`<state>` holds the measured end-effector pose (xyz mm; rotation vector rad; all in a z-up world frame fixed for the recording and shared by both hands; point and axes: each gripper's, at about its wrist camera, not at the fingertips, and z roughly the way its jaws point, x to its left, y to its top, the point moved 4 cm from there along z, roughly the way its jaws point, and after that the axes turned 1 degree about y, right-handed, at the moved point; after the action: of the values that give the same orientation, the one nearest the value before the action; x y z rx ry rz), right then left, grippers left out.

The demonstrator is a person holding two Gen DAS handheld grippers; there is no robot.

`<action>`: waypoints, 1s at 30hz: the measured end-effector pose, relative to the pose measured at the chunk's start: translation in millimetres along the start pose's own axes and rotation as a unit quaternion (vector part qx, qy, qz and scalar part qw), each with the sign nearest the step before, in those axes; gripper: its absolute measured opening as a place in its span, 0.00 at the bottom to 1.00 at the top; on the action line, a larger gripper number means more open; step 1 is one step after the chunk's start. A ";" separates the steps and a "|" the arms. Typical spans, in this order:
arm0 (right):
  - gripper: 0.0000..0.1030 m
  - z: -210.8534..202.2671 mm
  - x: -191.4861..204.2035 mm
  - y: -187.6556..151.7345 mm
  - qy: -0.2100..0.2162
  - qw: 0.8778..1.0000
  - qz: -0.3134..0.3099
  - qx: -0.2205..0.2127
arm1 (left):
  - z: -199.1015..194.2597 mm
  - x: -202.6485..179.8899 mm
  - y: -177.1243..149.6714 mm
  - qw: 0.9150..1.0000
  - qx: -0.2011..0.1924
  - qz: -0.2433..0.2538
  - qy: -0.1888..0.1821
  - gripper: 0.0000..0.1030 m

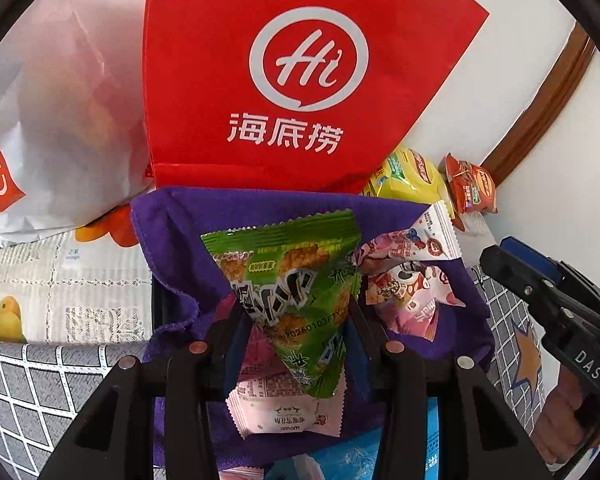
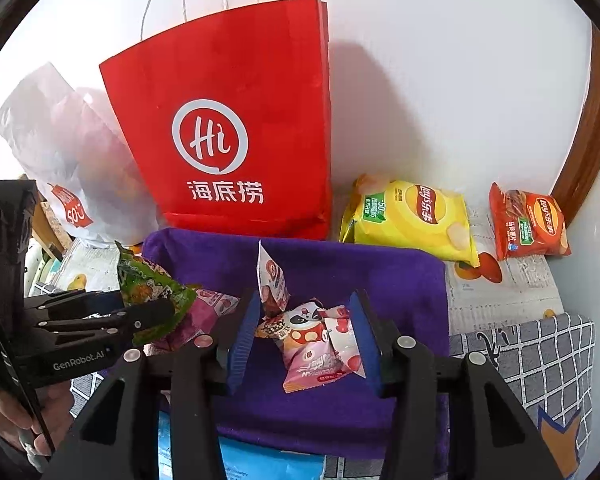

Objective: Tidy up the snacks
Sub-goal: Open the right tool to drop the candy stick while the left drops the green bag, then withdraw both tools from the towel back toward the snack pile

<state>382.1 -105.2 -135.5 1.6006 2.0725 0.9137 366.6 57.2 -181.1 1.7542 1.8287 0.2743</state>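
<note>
- The left gripper [image 1: 296, 332] is clamping a green snack packet [image 1: 296, 300] between its jaws, which are standing closed tight on the packet's lower half; the packet is sticking up and forward beyond the fingertips.
- In the right wrist view, that same left gripper [image 2: 148, 312] is showing at the left edge with the green snack packet [image 2: 152, 292] pinched in it, and a hand [image 2: 12, 420] is holding its grip below.
- The right gripper [image 2: 304, 340] is hanging with its jaws partly apart; a pink snack packet [image 2: 320, 348] is lying between the blue pads [image 2: 242, 332], and the pads are not pressing on it.
- Just ahead of the right jaws, a small white-and-pink packet [image 2: 272, 280] is standing tilted on the purple cloth [image 2: 340, 268].
- Beneath the left jaws, a pale pink packet [image 1: 284, 412] is lying on the purple cloth [image 1: 172, 232]; to the right of them, two more pink packets [image 1: 408, 276] are resting on it.
- Beyond both pairs of jaws, a red paper bag [image 2: 228, 120] is standing upright against the wall, with a white plastic bag [image 2: 68, 152] to its left.
- Ahead and to the right of the right jaws, a yellow chip bag [image 2: 416, 220] and an orange chip bag [image 2: 528, 224] are lying on the patterned table cover [image 2: 508, 300], near each other but apart.
</note>
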 end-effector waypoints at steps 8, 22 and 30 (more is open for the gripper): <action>0.47 -1.2 4.4 -1.0 -0.004 1.000 -0.013 0.003 | 7.6 -8.0 -4.0 1.000 0.017 0.011 0.003 0.53; 0.49 -12.6 3.5 2.5 -0.016 1.000 -0.017 -0.012 | -23.3 -13.6 9.3 0.998 -0.042 0.010 -0.045 0.79; 0.49 -17.1 7.1 3.0 -0.017 0.999 -0.024 -0.015 | -35.7 -14.9 12.1 0.997 -0.054 0.007 -0.049 0.79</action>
<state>371.3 -102.7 -120.4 1.5348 2.0538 0.8911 357.1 52.9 -141.9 1.6780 1.7014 0.2827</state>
